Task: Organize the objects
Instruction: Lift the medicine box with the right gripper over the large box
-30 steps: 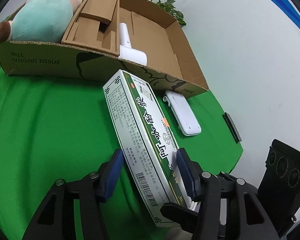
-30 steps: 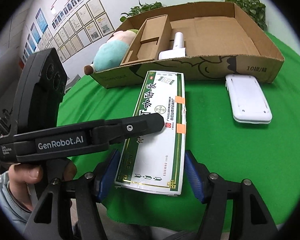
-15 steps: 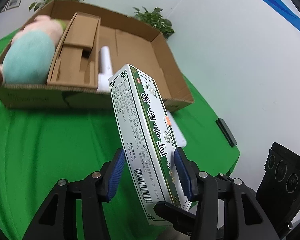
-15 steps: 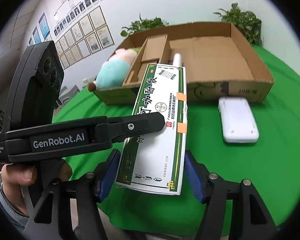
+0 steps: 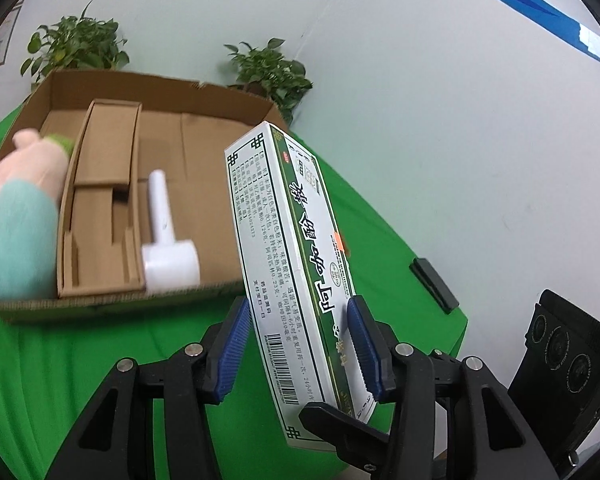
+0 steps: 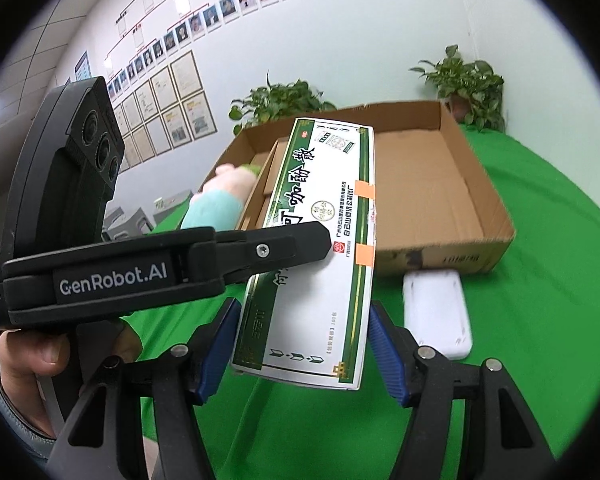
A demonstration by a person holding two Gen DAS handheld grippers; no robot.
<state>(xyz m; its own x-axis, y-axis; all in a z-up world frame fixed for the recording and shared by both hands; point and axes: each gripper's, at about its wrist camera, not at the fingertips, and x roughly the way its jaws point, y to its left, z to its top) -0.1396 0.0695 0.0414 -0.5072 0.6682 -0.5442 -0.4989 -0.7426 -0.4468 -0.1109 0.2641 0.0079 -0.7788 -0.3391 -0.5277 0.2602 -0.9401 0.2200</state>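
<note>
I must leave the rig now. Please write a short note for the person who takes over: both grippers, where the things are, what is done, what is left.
Left gripper: shut on the green-and-white medicine box, held tilted in the air in front of the cardboard tray.
Right gripper: open around the box's near end; contact unclear.
In the tray: plush toy, white handled tool.
On the green cloth beside the tray: flat white device.
Left: probably set the box in the tray's bare part, then the white device.
</note>
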